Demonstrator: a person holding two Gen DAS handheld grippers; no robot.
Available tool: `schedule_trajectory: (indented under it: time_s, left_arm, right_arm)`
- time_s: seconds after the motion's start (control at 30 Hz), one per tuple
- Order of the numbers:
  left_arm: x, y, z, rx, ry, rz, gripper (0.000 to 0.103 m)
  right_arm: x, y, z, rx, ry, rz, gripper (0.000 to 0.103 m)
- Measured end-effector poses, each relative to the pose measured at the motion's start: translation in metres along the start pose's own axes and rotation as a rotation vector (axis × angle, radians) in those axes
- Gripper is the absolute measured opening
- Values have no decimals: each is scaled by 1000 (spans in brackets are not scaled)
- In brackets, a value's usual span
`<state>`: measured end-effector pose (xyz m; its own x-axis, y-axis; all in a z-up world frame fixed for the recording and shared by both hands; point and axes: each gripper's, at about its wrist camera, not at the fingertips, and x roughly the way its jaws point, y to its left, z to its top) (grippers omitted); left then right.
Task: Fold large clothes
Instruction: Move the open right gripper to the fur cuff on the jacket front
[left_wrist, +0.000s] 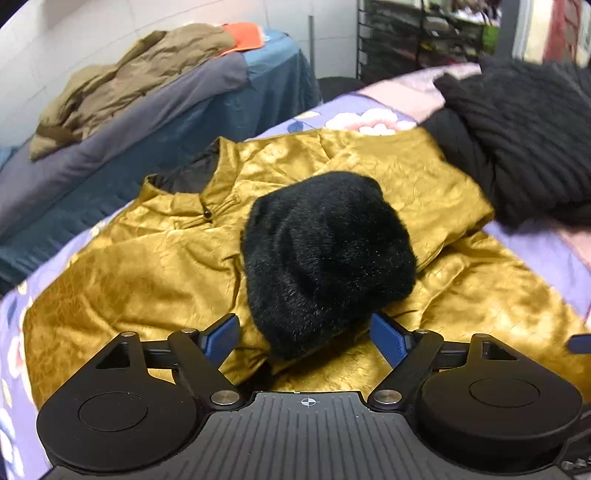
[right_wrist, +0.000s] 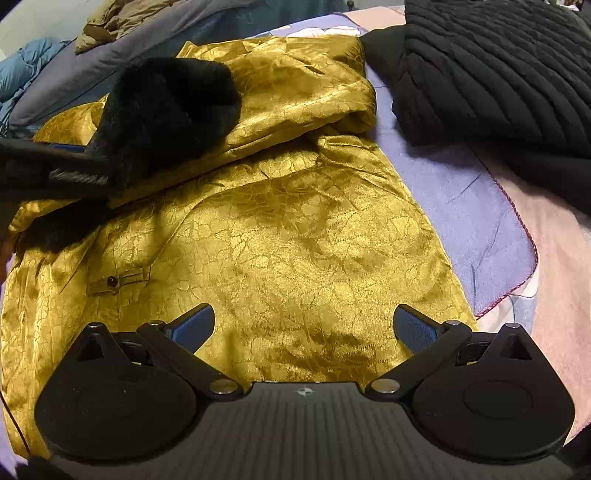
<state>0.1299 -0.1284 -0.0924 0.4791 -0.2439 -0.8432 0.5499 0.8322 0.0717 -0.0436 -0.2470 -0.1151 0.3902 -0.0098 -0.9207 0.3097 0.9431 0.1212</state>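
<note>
Left wrist view: left gripper (left_wrist: 304, 338) sits spread apart right at the black fur cuff (left_wrist: 328, 258) on the gold jacket (left_wrist: 147, 266). Right gripper (right_wrist: 303, 328) also gapes, over the jacket's body, so left looks nearer the sleeve.

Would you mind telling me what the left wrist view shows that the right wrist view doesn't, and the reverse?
Only the left wrist view shows the jacket's collar, an orange cloth and a dark rack. Only the right wrist view shows the blanket's red-stitched edge and the left gripper from outside. Both show the gold jacket, its black fur cuff, the black quilted garment and the olive coat.
</note>
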Motion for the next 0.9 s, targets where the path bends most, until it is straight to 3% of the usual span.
schedule_trajectory:
  time_s: [0.23,0.4,0.63,0.9]
  left_arm:
    - [-23,28,-25,-150,2,-69,103]
    - [-35,51,-56,-213,31,-27,103]
    - [-49,90,-93,-387,63,46,103]
    - [-63,131,-120,-552,41,108,103]
  right_arm:
    - [-2,5,11,-20,-10,1,103]
    - [-4,10,17,-29,-20,14,103]
    - [-6,16,28,-34,-45,38,103]
    - [-15,28,69,-7,-148,148,103]
